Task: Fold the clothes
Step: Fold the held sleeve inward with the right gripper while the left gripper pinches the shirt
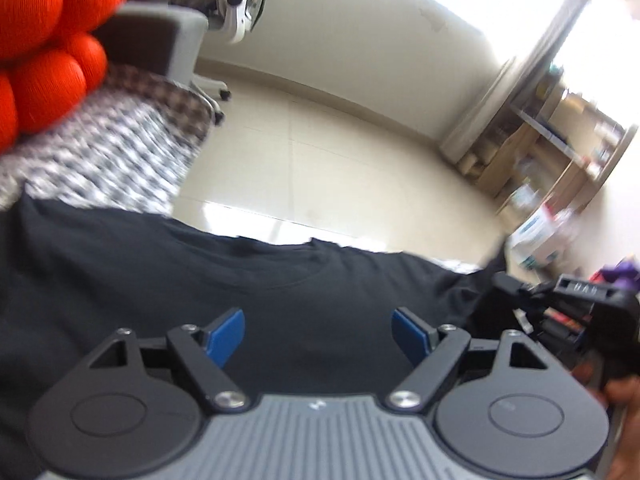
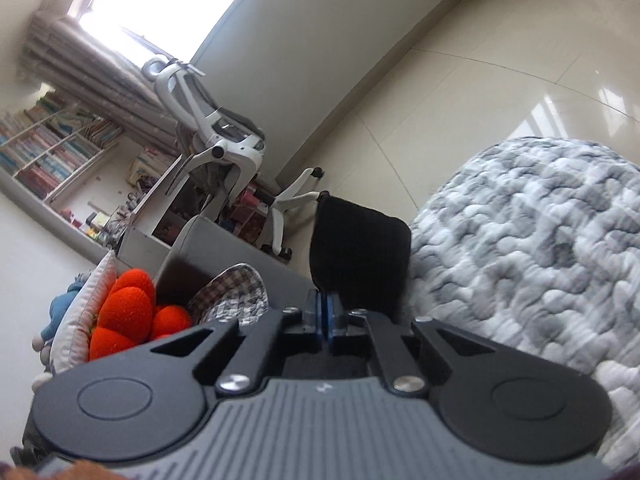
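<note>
two grippers are in my hands. my left gripper (image 1: pixel 319 332) has its jaws spread wide, blue pads (image 1: pixel 224 334) well apart, with nothing between them; it hangs over the black shirt (image 1: pixel 200 280), which lies spread across the bed with its collar toward the far edge. whether the pads touch the cloth i cannot tell. my right gripper (image 2: pixel 325 312) has its jaws pressed together on a fold of the shirt (image 2: pixel 360 252), and that piece stands up above the fingertips like a dark flap. in the left view the right gripper (image 1: pixel 520 292) shows at the right edge, at the shirt's sleeve end, with my hand (image 1: pixel 622 420) behind it.

the shirt rests on a grey-and-white quilt (image 2: pixel 540 248), which fills the right side of the right view. an orange cushion (image 1: pixel 44 40) sits near the shirt's left end, with a checked cloth (image 1: pixel 160 92) just beside it. a white chair (image 2: pixel 216 132) stands on the pale tiled floor (image 1: pixel 340 160), near a bookshelf (image 2: pixel 52 148) under the window. another shelf (image 1: pixel 560 140) stands by the wall in the left view, blurred.
</note>
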### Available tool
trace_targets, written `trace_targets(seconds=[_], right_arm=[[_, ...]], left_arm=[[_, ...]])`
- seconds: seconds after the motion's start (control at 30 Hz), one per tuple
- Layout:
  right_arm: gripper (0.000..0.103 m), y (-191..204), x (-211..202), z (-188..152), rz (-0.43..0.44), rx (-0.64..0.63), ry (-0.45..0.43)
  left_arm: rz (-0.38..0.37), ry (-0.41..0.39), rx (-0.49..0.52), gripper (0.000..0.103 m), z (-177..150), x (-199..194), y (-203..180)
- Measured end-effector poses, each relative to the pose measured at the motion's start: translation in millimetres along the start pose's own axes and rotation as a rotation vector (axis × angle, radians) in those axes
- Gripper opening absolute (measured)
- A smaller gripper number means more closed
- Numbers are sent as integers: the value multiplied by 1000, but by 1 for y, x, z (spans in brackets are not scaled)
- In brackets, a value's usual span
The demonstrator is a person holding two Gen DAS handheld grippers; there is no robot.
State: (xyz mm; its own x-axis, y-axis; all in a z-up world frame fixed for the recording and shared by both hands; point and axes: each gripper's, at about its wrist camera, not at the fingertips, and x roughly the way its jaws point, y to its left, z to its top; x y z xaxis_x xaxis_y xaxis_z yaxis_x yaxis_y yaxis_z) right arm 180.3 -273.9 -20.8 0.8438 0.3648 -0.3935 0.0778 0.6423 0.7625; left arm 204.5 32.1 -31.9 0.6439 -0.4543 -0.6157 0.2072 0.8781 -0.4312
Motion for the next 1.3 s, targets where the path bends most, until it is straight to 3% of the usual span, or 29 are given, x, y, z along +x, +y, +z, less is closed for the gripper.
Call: trace_targets(seconds=[0.13, 0.27, 0.33, 0.53, 0.6, 0.67, 0.73, 0.77, 0.8, 0.83, 0.9, 1.07, 1.2, 1.3], right_arm=[[4, 24, 17, -9, 10, -78, 51], [4, 35, 35, -22, -10, -133, 121], [4, 38, 42, -30, -28, -154, 162], [6, 39, 53, -42, -28, -160, 301], [14, 39, 56, -45, -26, -161, 346], [14, 41, 51, -41, -23, -157, 365], [17, 40, 38, -31, 21, -136, 352], [24, 40, 31, -25, 39, -125, 335], [41, 39, 23, -18, 51, -117, 313], [46, 40, 17, -12, 57, -116, 290], [48, 41, 7, -2, 54, -146, 278], [48, 51, -21, -5, -62, -479, 271], [51, 26, -41, -15, -43, -514, 201], [51, 9, -41, -23, -41, -524, 149]], left_arm=[[-133, 2, -103, 80, -12, 17, 16], [-220, -20, -167, 76, -19, 24, 27], [-246, -21, -182, 64, -17, 24, 28], [-237, -18, -176, 61, -11, 20, 27], [-226, -11, -165, 61, -7, 22, 23], [-214, -9, -151, 61, -3, 26, 19], [-193, -4, -138, 61, -1, 31, 14], [-184, 0, -131, 61, 0, 33, 12], [-180, 7, -122, 61, -1, 35, 9], [-179, 15, -113, 61, -2, 37, 7], [-169, 27, -90, 61, -5, 40, 2], [-126, 24, -61, 56, -5, 44, 0], [-114, 21, -95, 54, 0, 47, -2], [-86, 18, -96, 44, 1, 51, -6]])
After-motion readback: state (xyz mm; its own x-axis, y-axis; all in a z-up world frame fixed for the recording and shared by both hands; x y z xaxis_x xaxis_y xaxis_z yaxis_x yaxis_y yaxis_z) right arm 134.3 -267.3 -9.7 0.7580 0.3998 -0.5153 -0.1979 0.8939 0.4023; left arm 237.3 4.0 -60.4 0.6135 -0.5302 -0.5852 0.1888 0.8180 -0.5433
